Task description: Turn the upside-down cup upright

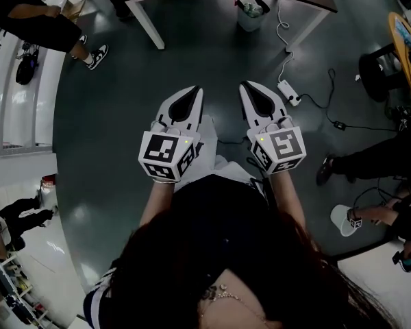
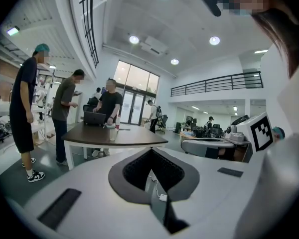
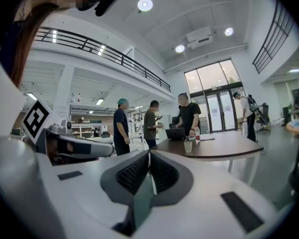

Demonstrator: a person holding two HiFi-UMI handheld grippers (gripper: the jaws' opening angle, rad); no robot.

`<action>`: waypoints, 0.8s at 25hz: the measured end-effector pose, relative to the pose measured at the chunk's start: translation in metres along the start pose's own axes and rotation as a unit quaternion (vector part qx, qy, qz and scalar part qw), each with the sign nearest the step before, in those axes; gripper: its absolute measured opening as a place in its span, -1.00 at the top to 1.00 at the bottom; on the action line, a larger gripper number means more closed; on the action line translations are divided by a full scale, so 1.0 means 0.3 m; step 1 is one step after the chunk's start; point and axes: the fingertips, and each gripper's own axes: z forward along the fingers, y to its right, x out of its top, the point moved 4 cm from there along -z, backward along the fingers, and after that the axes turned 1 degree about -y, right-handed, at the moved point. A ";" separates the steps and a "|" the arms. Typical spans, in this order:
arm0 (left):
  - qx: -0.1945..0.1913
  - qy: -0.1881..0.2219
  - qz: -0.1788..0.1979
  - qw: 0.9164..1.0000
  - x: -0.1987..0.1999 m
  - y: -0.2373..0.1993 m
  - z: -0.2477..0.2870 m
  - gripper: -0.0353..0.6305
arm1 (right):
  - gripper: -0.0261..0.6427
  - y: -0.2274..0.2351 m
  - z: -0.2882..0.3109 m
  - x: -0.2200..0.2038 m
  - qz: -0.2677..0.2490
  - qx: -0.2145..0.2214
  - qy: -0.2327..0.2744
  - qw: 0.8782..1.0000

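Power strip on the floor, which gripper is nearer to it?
Right. In the head view the power strip lies on the floor just right of the right gripper; the left gripper is farther left, beyond it.

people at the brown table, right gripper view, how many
3: teal-cap person leftmost, olive-shirt person middle, black-shirt person behind the laptop; backpack person stands at the doors, more may be hidden.

left gripper (image 1: 187, 103): jaws closed, empty | right gripper (image 1: 257, 102): jaws closed, empty | both held side by side, seemingly near level
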 end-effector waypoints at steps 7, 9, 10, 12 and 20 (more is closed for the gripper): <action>-0.006 0.008 -0.001 1.000 0.122 -0.195 0.229 0.89 | 0.87 0.123 0.267 0.084 0.000 -0.002 0.002 1.000; -0.009 0.011 -0.001 1.000 0.149 -0.245 0.284 0.89 | 0.87 0.152 0.332 0.104 0.000 -0.002 0.006 1.000; -0.010 0.013 -0.001 1.000 0.158 -0.267 0.311 0.89 | 0.87 0.166 0.363 0.112 -0.001 -0.002 0.008 1.000; -0.013 0.016 -0.003 1.000 0.175 -0.313 0.365 0.89 | 0.87 0.197 0.428 0.124 -0.002 -0.003 0.010 1.000; -0.023 0.012 -0.012 1.000 0.241 -0.488 0.546 0.89 | 0.87 0.292 0.644 0.177 0.000 -0.016 0.011 1.000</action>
